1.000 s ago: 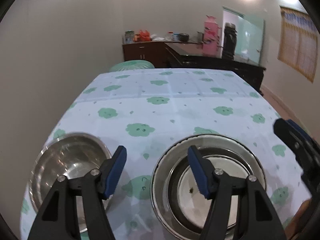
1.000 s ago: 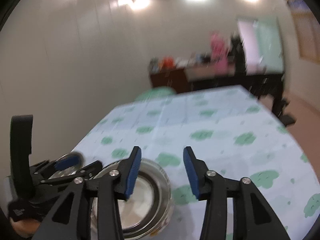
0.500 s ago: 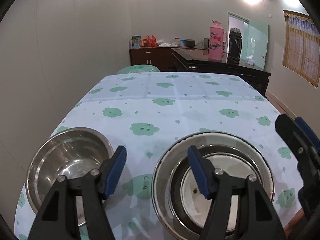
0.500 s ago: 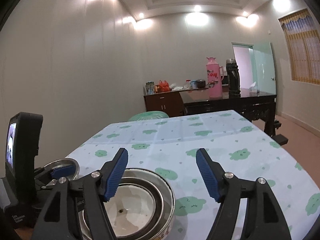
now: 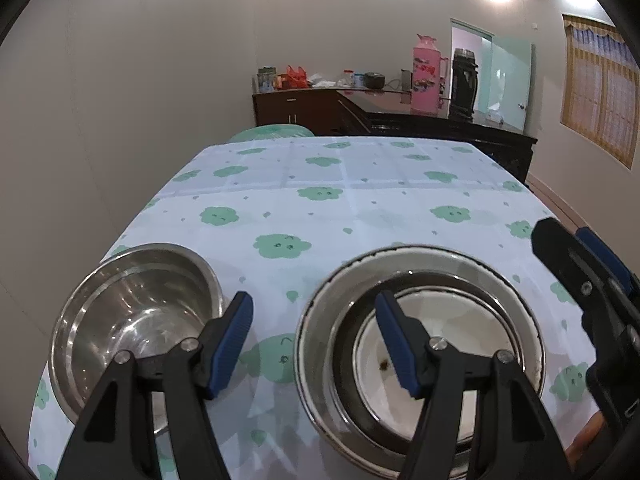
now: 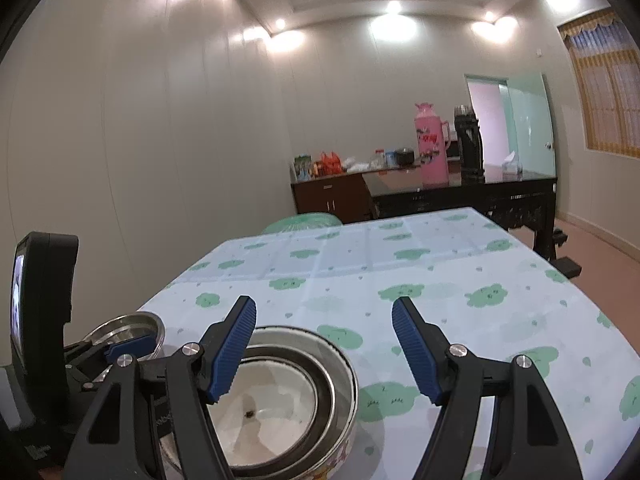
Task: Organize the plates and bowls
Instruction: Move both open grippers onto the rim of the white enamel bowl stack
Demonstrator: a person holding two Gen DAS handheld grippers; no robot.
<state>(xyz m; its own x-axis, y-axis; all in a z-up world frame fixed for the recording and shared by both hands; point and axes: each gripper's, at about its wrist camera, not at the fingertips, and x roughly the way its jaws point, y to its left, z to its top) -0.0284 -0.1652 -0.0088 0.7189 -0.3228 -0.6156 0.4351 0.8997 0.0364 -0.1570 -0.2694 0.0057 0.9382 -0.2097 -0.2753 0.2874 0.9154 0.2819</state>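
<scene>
Two handheld grippers were held low over the near edge of a desk (image 5: 360, 184) spread with a pale cloth printed with green clouds, where the dishes to be sorted were gathered. A single steel bowl (image 5: 136, 320) was seen standing alone at the near left corner, and a nested stack (image 5: 420, 352), a white-lined dish set inside a dark ring inside a wider steel bowl, was seen just beside it to the right. The left gripper (image 5: 316, 340) was held with its jaws partly apart and nothing between them, one pad over the lone bowl's rim and the other over the stack. The right gripper (image 6: 324, 348) was held wide open and empty above the stack's right side. The steel pieces were judged light, stiff and slippery, likely to ring and slide on the cloth; the white dish was judged possibly breakable. A hold across the rim, one pad inside the wall and one outside, was judged the surest.
</scene>
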